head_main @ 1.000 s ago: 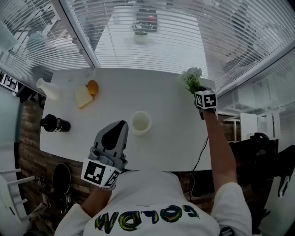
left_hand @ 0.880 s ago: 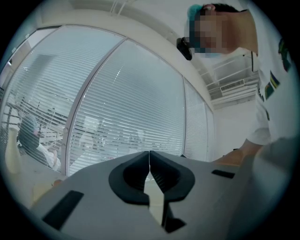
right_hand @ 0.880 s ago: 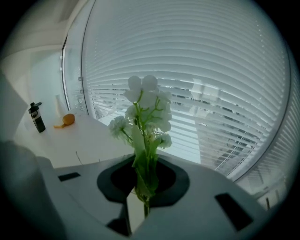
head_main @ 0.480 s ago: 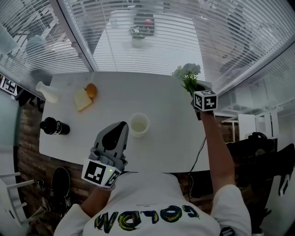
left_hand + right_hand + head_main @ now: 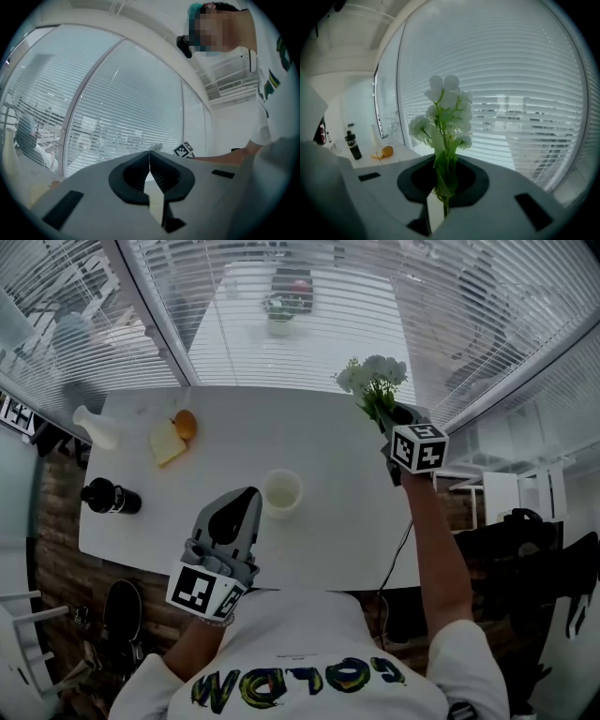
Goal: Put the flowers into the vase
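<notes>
Right arm is reaching out straight from the shoulder toward the far right corner of the counter (image 5: 328, 442), sleeve ending above the elbow. The right gripper (image 5: 392, 420) is pinching the green stems of the flowers (image 5: 373, 379), with the marker cube facing the head camera. In the right gripper view the stems are sitting between the jaws of the right gripper (image 5: 442, 183), which are closed narrowly on them, and the white blooms (image 5: 445, 110) are standing up past the jaw tips against the blinds. Left arm is staying bent close to the torso. The left gripper (image 5: 242, 501) is lying about level over the near edge of the counter, its jaws pressed together on nothing in the left gripper view (image 5: 149, 161). The white open-topped vase (image 5: 283, 491) is standing upright near the counter's middle, just beside the left gripper's tip and well apart from the flowers, its inside showing only white. At the left end a black bottle (image 5: 111, 495) is lying on its side, a white narrow-necked bottle (image 5: 96, 424) is resting at the far corner, and an orange fruit (image 5: 187, 424) is touching a pale yellow slice (image 5: 169, 440). The counter is white and bare elsewhere; horizontal blinds (image 5: 309, 324) are covering the glass walls beyond it.
</notes>
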Motion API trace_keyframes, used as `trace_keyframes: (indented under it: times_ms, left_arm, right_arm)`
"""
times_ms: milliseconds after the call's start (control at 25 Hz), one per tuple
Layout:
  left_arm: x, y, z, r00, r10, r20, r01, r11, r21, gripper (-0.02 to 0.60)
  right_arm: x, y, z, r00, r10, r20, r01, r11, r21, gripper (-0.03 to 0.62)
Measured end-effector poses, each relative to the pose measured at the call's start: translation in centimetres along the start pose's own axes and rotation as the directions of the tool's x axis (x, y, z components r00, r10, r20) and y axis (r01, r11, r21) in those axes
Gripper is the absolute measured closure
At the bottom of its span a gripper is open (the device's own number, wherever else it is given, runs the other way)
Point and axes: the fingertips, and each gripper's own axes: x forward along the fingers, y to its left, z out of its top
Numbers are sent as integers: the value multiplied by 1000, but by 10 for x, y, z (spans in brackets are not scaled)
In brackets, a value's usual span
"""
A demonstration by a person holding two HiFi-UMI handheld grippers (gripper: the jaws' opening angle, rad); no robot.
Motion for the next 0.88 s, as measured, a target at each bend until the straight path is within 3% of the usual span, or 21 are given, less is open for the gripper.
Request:
trace_keyframes:
  times_ms: [440,880]
  left_arm:
    - [2,0,-4,1000,-2,-8,2,1000,-2,566]
    - [7,3,-3,1000,-3,1,3,1000,4,566]
  right_arm:
    - [-33,60,56,970,138,200,-161,981,105,543]
    - [-64,118,100,879,297,373,-377,912,163,545]
